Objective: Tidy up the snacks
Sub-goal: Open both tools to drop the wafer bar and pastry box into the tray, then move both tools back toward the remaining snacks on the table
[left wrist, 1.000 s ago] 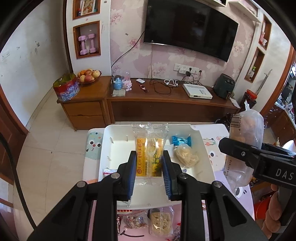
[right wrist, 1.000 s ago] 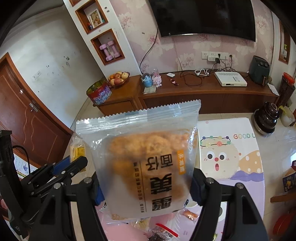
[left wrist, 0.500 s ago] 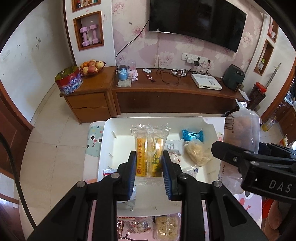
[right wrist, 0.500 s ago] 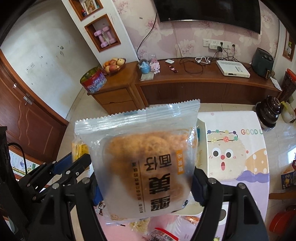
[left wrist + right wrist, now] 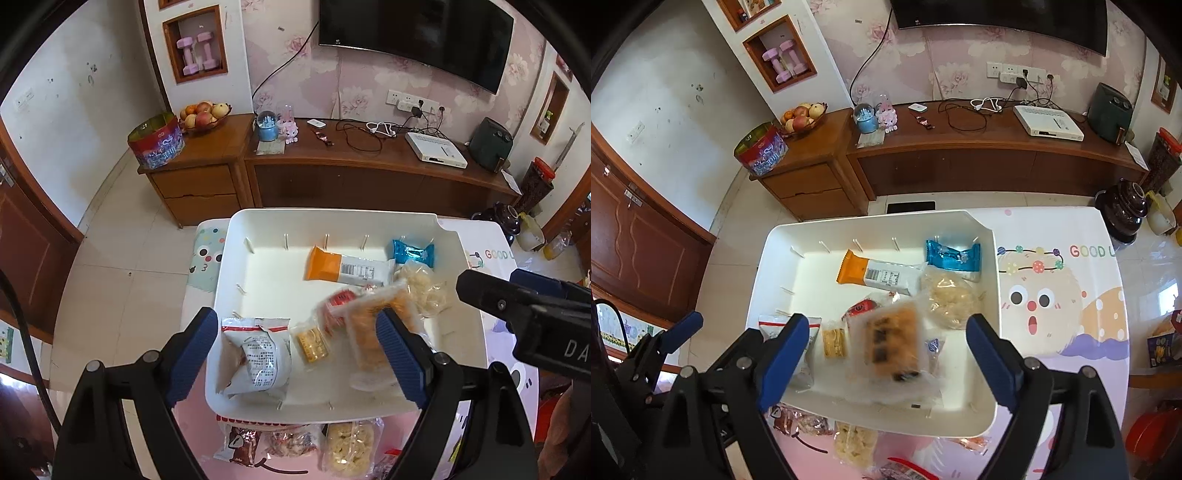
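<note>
Your left gripper (image 5: 295, 354) and right gripper (image 5: 882, 354) opening wide above the glossy white tray (image 5: 960, 417), gripping nothing, crinkly clear floss-cake packet (image 5: 890, 343) blurring inside the tray, small yellow wafer packet (image 5: 312, 343) lying beside it.

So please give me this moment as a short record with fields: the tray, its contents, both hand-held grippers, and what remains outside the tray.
tray: white tray on a cartoon-print table cover
contents: orange-and-white bar, blue packet, pale round snack, small yellow packet, white packet, large clear pastry pack, blurred
left hand-held gripper: jaws opening, nothing pressed between the pads
right hand-held gripper: jaws opening, the pastry pack lies loose between them
outside the tray: several packets on the table at its near edge
</note>
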Available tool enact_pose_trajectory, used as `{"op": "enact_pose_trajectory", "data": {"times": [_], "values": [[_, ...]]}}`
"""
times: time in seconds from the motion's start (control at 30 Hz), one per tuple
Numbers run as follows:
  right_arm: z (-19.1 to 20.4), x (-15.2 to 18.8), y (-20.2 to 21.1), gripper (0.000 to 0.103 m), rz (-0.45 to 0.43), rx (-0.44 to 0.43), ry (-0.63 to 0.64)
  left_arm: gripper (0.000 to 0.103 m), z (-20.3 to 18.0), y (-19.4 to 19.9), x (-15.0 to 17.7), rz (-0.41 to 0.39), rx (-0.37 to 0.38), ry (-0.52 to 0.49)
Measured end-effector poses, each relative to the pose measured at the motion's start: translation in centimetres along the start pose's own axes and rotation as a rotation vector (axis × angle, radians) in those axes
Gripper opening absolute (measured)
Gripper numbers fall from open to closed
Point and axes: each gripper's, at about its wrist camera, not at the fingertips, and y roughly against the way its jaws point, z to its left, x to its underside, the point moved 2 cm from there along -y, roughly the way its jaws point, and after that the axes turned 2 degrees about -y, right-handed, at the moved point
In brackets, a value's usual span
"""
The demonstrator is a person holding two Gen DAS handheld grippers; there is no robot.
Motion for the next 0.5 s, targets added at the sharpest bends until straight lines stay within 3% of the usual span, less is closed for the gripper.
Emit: {"op": "enact_pose_trajectory", "data": {"times": [0.5], "values": [[0.6, 2.7, 3.1, 0.088, -0.014, 0.010, 0.013, 0.087, 0.5, 3.5, 1.6, -0.035, 0.015, -0.004]]}}
